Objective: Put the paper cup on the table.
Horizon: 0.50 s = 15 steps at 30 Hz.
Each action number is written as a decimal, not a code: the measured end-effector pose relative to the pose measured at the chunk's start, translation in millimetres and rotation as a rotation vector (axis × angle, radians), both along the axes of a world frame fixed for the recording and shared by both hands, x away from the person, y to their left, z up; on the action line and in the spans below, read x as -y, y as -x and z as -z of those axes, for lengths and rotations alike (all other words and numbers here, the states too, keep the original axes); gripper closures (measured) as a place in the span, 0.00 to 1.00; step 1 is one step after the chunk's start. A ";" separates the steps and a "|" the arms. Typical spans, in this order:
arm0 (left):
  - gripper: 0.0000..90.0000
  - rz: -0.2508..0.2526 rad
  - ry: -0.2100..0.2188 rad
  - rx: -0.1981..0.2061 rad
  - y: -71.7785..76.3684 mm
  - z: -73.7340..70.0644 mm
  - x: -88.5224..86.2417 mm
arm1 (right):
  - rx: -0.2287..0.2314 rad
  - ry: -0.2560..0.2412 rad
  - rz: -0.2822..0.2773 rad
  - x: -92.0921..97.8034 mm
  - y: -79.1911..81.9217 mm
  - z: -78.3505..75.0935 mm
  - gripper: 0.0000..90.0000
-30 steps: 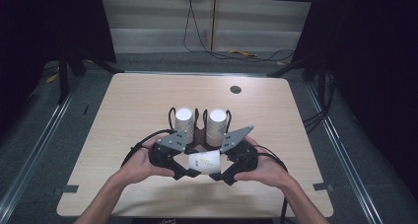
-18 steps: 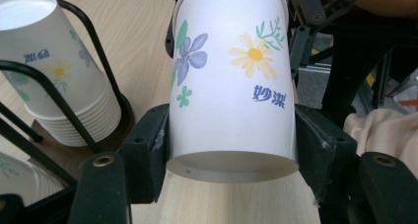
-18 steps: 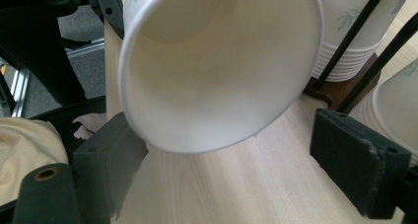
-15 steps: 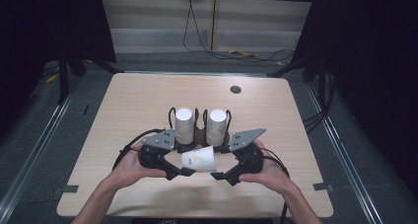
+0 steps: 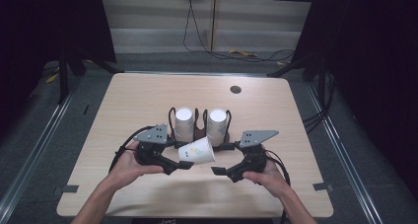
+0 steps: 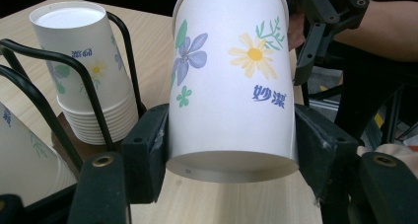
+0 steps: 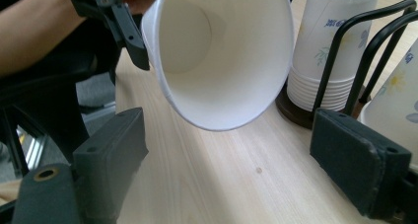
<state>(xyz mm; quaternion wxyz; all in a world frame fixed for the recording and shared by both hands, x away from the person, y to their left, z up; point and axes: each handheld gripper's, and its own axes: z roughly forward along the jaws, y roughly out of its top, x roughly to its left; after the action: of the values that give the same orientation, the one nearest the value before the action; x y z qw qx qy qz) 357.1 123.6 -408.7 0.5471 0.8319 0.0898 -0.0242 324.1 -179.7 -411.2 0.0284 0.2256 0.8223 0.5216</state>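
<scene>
Paper cup point(image 5: 197, 150), one, lies sideways clamped in the left gripper point(image 5: 183, 164) just in front of the wire rack point(image 5: 199, 130) with its two cup stacks point(image 5: 184, 125); the right gripper point(image 5: 220, 170) gapes empty beside its mouth

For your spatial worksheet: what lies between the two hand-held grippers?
In the high view, a flowered paper cup on its side, clamped by the left hand-held gripper; the right hand-held gripper is open.
</scene>
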 end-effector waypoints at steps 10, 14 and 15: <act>0.40 -0.030 0.081 -0.024 -3.2 9.2 -0.1 | 0.017 -0.105 0.026 4.9 0.4 -0.4 0.15; 0.40 -0.026 0.090 -0.020 -1.8 10.4 2.2 | 0.025 -0.134 0.033 5.3 0.7 -0.2 0.16; 0.40 -0.029 0.090 -0.013 -0.7 10.7 3.1 | 0.019 -0.156 0.030 5.0 0.5 0.2 0.19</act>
<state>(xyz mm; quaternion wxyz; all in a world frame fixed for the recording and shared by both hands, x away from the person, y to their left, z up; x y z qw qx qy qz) 357.8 120.6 -419.4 0.5835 0.8050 0.1044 -0.0255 323.6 -184.7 -411.4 0.0266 0.2344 0.7755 0.5856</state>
